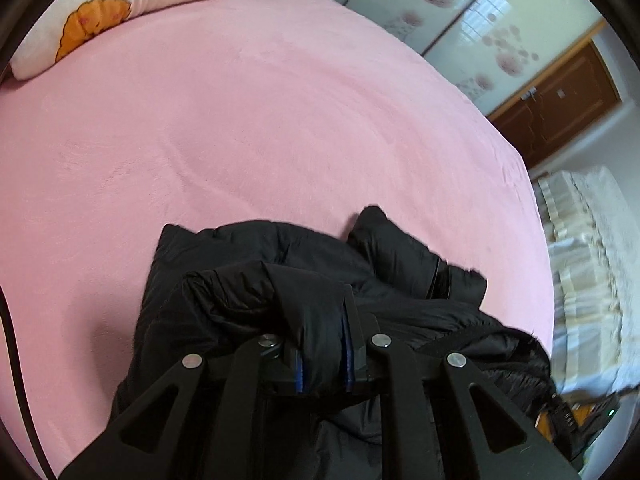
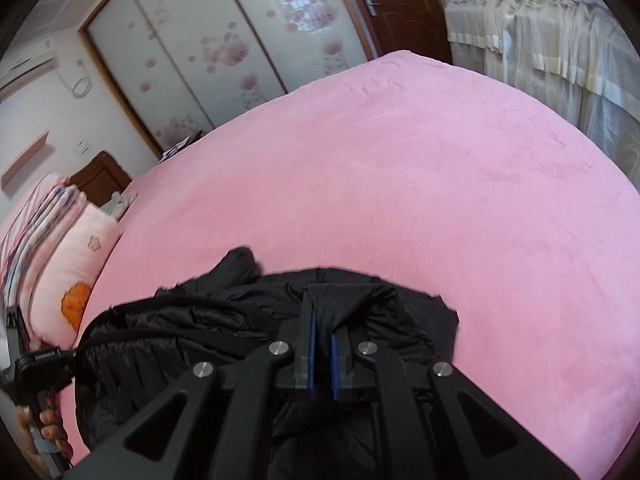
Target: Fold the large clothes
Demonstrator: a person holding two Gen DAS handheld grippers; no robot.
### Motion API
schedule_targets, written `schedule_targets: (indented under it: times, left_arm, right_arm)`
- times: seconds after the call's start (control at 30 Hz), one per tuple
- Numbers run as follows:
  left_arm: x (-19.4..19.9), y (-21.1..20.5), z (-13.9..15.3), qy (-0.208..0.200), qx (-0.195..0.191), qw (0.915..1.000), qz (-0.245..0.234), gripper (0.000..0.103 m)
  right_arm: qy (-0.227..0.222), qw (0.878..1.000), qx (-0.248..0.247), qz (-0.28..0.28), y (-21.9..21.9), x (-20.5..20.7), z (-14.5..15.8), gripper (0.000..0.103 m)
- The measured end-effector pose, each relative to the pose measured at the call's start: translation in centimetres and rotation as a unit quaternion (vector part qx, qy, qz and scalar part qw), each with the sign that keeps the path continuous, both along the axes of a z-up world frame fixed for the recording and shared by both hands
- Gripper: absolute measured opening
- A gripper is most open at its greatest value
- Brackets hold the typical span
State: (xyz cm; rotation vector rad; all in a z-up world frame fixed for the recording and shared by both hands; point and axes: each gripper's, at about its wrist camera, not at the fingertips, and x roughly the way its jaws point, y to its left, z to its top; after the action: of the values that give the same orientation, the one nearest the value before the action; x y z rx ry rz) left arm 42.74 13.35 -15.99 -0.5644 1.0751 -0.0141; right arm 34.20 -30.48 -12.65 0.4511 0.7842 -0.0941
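A black padded jacket (image 1: 400,280) lies bunched at the near edge of the pink bed (image 1: 280,120). My left gripper (image 1: 322,320) is shut on a thick fold of it, and dark fabric fills the gap between the blue pads (image 1: 349,360). In the right wrist view the same jacket (image 2: 192,320) spreads to the left. My right gripper (image 2: 323,316) is shut on another fold, pinched between its blue pads (image 2: 312,340). At the far left of that view a hand (image 2: 48,432) holds the left gripper's handle (image 2: 36,364).
A white pillow with an orange print (image 1: 80,20) lies at the head of the bed, beside folded striped blankets (image 2: 40,216). Flowered sliding wardrobe doors (image 2: 200,40) and a brown door (image 1: 560,96) stand beyond. Cloth-covered furniture (image 1: 588,264) stands past the bed's foot.
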Motion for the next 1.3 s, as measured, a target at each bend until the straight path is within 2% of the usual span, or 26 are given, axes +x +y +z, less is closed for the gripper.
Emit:
schedule_targets:
  times: [0.17,0.23,0.3,0.37,0.47,0.53,0.63,0.67,0.7,0.73,0.77,0.83,0.93,1.0,1.07,1.13,1.2,1.3]
  left_arm:
    - [3.1,-0.7,-0.8,0.012,0.006,0.9997,0.020,0.015]
    - [4.5,-1.2,-2.1,0.036,0.012,0.9991,0.017,0.018]
    - [5.4,-1.4,-2.9,0.055,0.006,0.9983,0.016,0.020]
    - [5.9,-1.2,-2.9,0.060,-0.003,0.9981,0.012,0.022]
    - [6.3,-0.7,-2.2,0.053,-0.027,0.9982,-0.008,0.035]
    - [6.3,-0.2,-1.3,0.046,-0.048,0.9975,-0.026,0.049]
    - [6.2,0.2,0.6,0.033,-0.062,0.9965,-0.046,0.059]
    - [6.1,0.3,1.2,0.028,-0.063,0.9964,-0.049,0.061]
    - [6.0,0.5,2.0,0.017,-0.067,0.9962,-0.054,0.068]
    - [5.9,0.7,2.6,0.009,-0.068,0.9961,-0.056,0.076]
    - [5.7,0.9,3.3,-0.001,-0.065,0.9964,-0.054,0.079]
    - [5.4,1.4,4.9,-0.030,-0.043,0.9977,-0.044,0.083]
    - [5.4,1.9,6.0,-0.051,-0.014,0.9977,-0.041,0.083]
    - [5.5,1.5,6.4,-0.059,0.026,0.9964,-0.055,0.083]
    - [5.5,0.7,6.4,-0.074,0.085,0.9906,-0.078,0.083]
    - [5.4,-0.6,6.1,-0.092,0.150,0.9784,-0.108,0.083]
    - [5.3,-1.9,5.1,-0.105,0.206,0.9620,-0.146,0.083]
    - [5.5,-3.7,3.5,-0.108,0.252,0.9408,-0.200,0.083]
  right_arm:
    - [0.017,1.000,-0.020,-0.014,0.2,3.2,-0.9,0.005]
    - [0.034,0.999,-0.023,-0.018,0.3,4.4,-1.7,0.005]
    - [0.057,0.998,-0.001,-0.016,-0.3,5.4,-2.7,0.007]
    - [0.057,0.998,0.023,-0.014,-0.8,5.4,-2.7,0.012]
    - [0.040,0.999,0.031,0.001,-1.3,4.7,-1.7,0.018]
    - [0.030,0.999,0.032,0.017,-1.5,4.3,-1.0,0.021]
    - [0.018,0.998,0.043,0.034,-2.0,3.6,0.3,0.025]
    - [0.013,0.998,0.054,0.039,-2.3,3.4,0.7,0.028]
    - [0.004,0.996,0.074,0.042,-2.7,3.2,1.1,0.033]
    - [-0.005,0.995,0.088,0.041,-3.1,3.0,1.3,0.048]
    - [-0.017,0.994,0.103,0.036,-3.6,2.8,1.8,0.067]
    - [-0.033,0.993,0.112,0.029,-4.1,2.4,2.4,0.078]
    - [-0.047,0.994,0.096,0.033,-4.2,2.3,3.4,0.079]
    - [-0.046,0.997,0.046,0.049,-3.2,2.4,3.9,0.078]
    - [-0.041,0.997,-0.016,0.068,-1.8,2.9,4.1,0.079]
    - [-0.035,0.993,-0.068,0.092,-0.4,3.5,4.0,0.079]
    - [-0.029,0.986,-0.115,0.116,0.8,3.9,3.3,0.079]
    - [-0.017,0.973,-0.175,0.147,2.2,4.8,2.0,0.079]
